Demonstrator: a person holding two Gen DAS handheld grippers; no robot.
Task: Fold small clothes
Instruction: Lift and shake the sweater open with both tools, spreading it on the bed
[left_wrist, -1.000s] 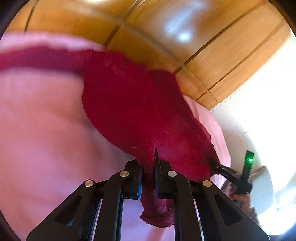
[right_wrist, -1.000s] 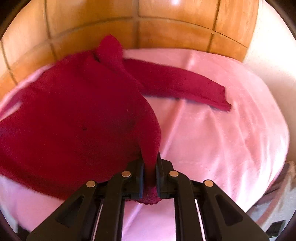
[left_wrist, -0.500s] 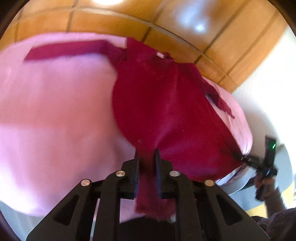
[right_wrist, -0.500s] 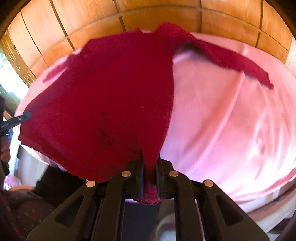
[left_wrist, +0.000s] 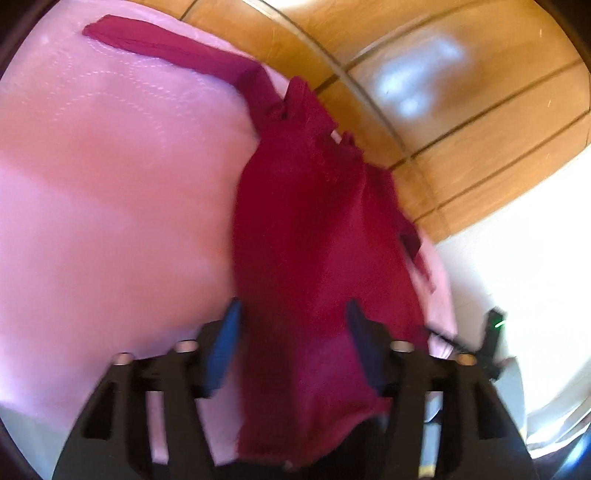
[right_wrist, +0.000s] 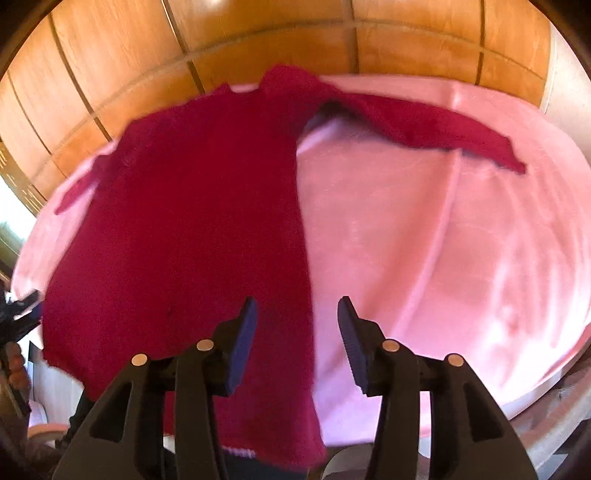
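A dark red long-sleeved sweater (right_wrist: 192, 221) lies spread on a pink bedcover (right_wrist: 424, 258), collar toward the wooden wall, hem hanging over the near edge. One sleeve (right_wrist: 424, 125) stretches out to the right. My right gripper (right_wrist: 297, 325) is open above the sweater's right hem corner, not holding it. In the left wrist view the sweater (left_wrist: 310, 229) runs up the frame, its other sleeve (left_wrist: 177, 48) reaching far left. My left gripper (left_wrist: 291, 321) is open, with the hem lying loose between its fingers.
A wooden panelled wall (right_wrist: 295, 37) stands behind the bed. The bedcover (left_wrist: 110, 184) fills the left of the left wrist view. The right gripper (left_wrist: 487, 343) shows at the far right of that view, and the left one (right_wrist: 18, 317) at the left edge of the right wrist view.
Both grippers were shut on the sweater's hem corners and pulled it toward the near edge. Both have now opened and let the hem go; the sweater lies flatter.
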